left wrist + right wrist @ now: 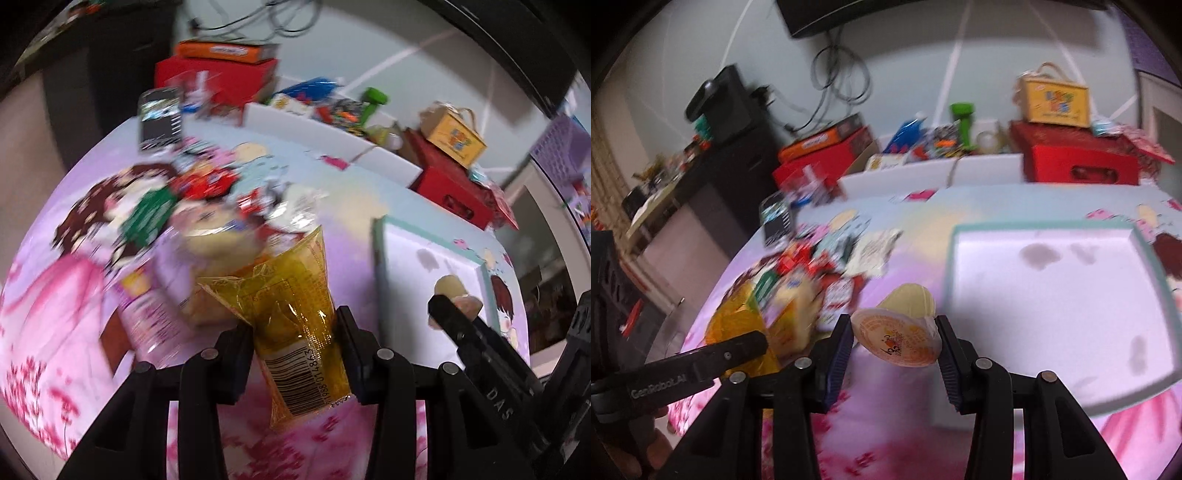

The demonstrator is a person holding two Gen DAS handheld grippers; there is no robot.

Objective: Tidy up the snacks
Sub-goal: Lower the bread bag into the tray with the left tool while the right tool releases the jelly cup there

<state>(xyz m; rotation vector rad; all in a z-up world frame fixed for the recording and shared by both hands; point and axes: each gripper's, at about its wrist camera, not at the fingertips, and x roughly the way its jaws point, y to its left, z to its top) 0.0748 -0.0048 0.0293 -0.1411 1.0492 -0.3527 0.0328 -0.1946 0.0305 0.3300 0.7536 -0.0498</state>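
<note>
Tray holds nothing; left fingers clamp yellow packet, right fingers jelly cup.

This looks like a lived-in room of a home, possibly a child's play or family room. A table is covered with a pink and pale blue cartoon-print cloth showing a girl in a dress. Behind it, red boxes, a yellow carry box with rope handles, a green toy and boxed games are piled against a plain wall, where loose cables hang. A dark cabinet cluttered with small items stands at the left
</note>
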